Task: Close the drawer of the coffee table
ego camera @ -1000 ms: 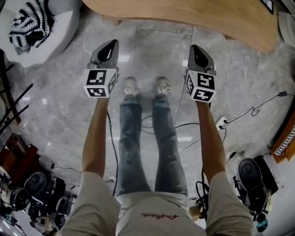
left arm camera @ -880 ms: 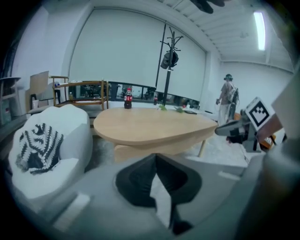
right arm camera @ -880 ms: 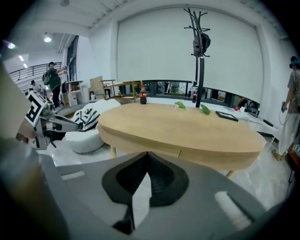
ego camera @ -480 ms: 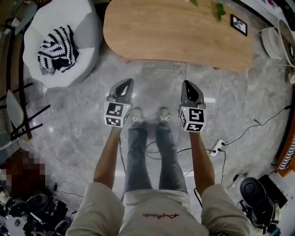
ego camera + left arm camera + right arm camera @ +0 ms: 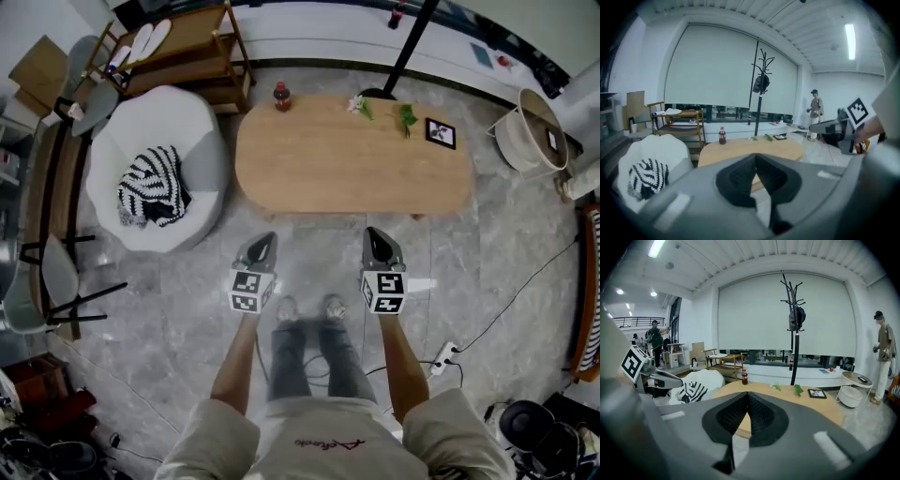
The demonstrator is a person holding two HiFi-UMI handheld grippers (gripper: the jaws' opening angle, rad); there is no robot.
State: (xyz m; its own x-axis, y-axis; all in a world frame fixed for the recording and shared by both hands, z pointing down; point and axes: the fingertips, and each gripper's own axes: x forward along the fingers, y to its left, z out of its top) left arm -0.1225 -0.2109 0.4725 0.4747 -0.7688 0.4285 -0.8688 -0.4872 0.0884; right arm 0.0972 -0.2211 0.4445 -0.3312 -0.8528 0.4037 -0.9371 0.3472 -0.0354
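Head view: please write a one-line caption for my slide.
A person holds the left gripper and right gripper, both shut and empty, above the grey floor before the oval wooden coffee table.

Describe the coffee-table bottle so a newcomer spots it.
Start at the oval wooden coffee table. At its far edge, on the end nearest the white armchair, stands a dark bottle with a red label. It is the tabletop's only bottle.

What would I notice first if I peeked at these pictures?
The big oval wooden coffee table fills the middle. Nearer, the left hand-held gripper and right hand-held gripper point at it, both shut and empty. Left of it, a striped blanket lies on a white chair.
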